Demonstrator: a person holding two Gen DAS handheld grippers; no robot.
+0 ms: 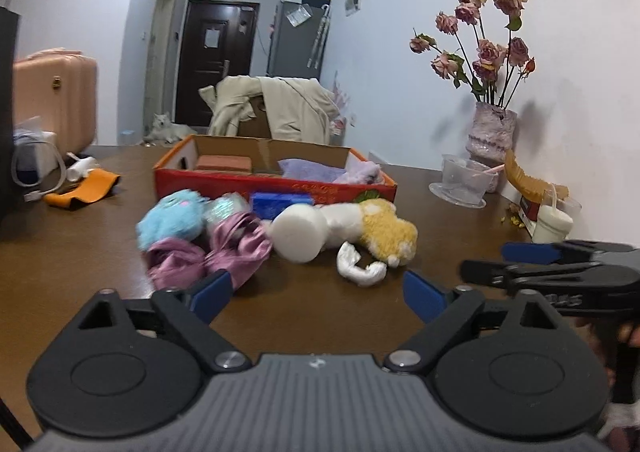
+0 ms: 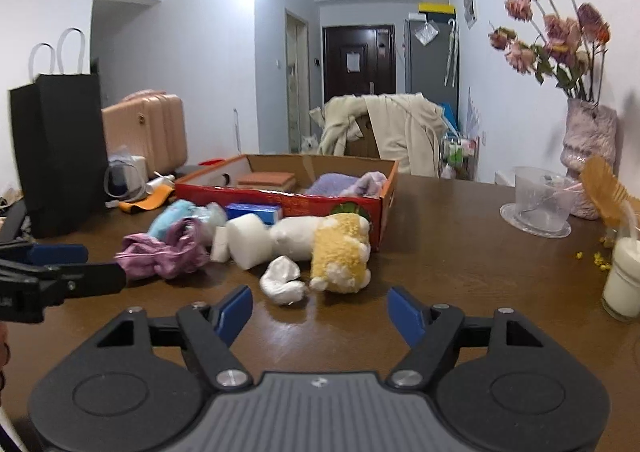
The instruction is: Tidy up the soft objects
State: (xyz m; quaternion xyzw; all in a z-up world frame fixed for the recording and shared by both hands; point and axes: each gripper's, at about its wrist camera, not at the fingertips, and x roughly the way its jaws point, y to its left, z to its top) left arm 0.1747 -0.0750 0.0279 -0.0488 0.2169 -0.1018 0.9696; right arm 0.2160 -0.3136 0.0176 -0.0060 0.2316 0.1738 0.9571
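Dark brown wooden worktop [image 1: 320, 292], both claws low over its near edge. Left claw [image 1: 318, 292] — blue pads spread wide, nothing between them, bare wood beneath. Right claw [image 2: 320, 310] likewise parted and empty, hovering just short of the pile; in the left view it shows at the right edge as a black arm.

Soft things lie in a loose heap in front of a shallow red cardboard box [image 1: 276, 184], which sits mid-worktop. From left: a fluffy light-blue plush toy [image 1: 168, 220], touching a crumpled mauve satin cloth [image 1: 208, 252] that reaches nearest the left claw's left pad. Next, a white foam cylinder [image 1: 298, 232], lying on its side with its round end facing the claws. Behind it a small blue packet [image 1: 280, 204] rests against the box wall. Right of the cylinder, a yellow-and-white fuzzy plush [image 1: 386, 232], and in front of that a small crumpled white cloth [image 2: 282, 282] — closest item to the right claw.

Inside the box: a flat terracotta-coloured block [image 1: 224, 163] at left, a lilac towel [image 1: 310, 171] and pale purple plush at right.

Along the wall, a pink textured vase of dried roses [image 1: 490, 132], a clear plastic bowl [image 1: 464, 180], a glass of milk [image 2: 622, 276].
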